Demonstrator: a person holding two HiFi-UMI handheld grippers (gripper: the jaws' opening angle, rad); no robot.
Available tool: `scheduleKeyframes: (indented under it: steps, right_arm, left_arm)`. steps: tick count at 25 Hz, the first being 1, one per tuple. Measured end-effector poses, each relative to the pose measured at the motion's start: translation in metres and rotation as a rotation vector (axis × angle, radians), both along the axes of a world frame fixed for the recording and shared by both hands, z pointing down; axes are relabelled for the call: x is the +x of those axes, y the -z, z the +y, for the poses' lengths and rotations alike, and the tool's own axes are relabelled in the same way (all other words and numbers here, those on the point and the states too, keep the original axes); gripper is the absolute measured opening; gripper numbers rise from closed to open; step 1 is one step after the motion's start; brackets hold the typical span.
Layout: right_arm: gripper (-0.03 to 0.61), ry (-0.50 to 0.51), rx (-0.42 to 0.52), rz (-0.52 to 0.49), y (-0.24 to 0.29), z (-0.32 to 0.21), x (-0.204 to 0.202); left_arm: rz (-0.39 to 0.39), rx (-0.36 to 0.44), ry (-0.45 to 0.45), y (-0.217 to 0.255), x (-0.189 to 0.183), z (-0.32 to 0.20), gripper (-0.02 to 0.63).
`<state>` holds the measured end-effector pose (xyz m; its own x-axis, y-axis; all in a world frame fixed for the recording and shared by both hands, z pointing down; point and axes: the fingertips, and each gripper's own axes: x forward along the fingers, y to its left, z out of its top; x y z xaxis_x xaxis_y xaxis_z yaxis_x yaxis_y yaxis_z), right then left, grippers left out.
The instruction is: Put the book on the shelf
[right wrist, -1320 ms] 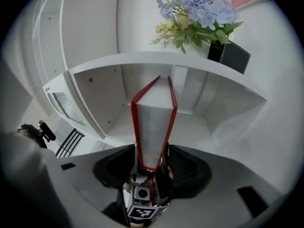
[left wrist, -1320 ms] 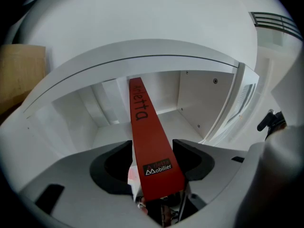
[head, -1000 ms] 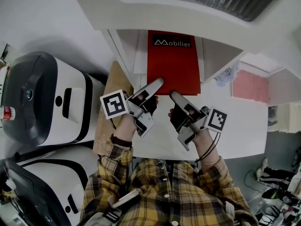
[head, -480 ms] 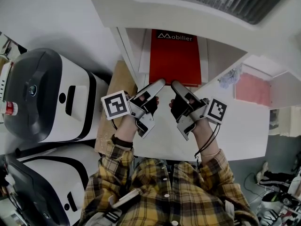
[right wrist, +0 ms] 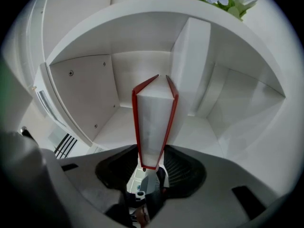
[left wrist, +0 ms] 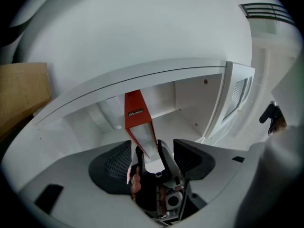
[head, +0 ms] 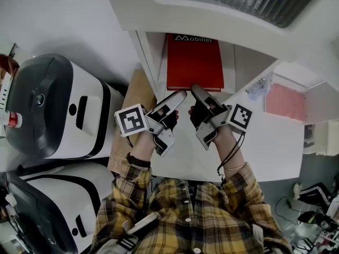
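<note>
- Right gripper (head: 197, 90) clamps the near end of the red book (head: 194, 62), which lies flat with its long axis running straight ahead into the shelf (head: 150, 57), overhanging its front edge.
- Left gripper (head: 179, 95), equally near, jaws apart around that end.

The book (head: 194, 62) lies flat inside the shelf (head: 151, 54), its near end at the shelf's open front. Just before the shelf sit the left gripper (head: 179, 96) and the right gripper (head: 196, 90), side by side. Left of the shelf lies a wooden board (head: 132, 102), with two bulky appliances (head: 53, 107) beyond it.
</note>
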<state>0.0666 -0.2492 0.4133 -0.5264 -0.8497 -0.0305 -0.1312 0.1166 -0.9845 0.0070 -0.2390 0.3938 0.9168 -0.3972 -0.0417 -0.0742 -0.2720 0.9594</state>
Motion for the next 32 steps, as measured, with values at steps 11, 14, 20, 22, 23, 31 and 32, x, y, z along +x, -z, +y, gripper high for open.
scheduleKeyframes:
  steps: [11,14,20,22,23,31,32]
  right_arm:
    - [0.169,0.011,0.002,0.008,0.004,-0.001,-0.009]
    - [0.169,0.018,0.004,0.015,0.006,0.004,-0.007]
    - [0.169,0.052,0.044,0.06,0.014,0.021,-0.009]
    - [0.169,0.065,0.076,0.101,0.022,0.03,-0.008]
    - [0.169,0.068,0.092,0.125,0.027,0.036,-0.007]
    - [0.16,0.085,0.28,0.337,0.074,0.082,0.007]
    - [0.156,0.085,0.302,0.364,0.079,0.089,0.008]
  left_arm:
    - [-0.017,0.011,0.016,0.006,-0.006,0.013,0.276]
    - [-0.021,0.022,0.017,0.009,-0.004,0.016,0.276]
    - [-0.035,0.059,0.013,0.016,-0.002,0.024,0.276]
    - [-0.04,0.089,0.008,0.021,0.0,0.029,0.276]
    - [-0.04,0.107,0.006,0.025,0.001,0.033,0.276]
    - [-0.069,0.251,-0.014,0.053,0.014,0.073,0.275]
    - [-0.073,0.273,-0.021,0.057,0.016,0.08,0.275]
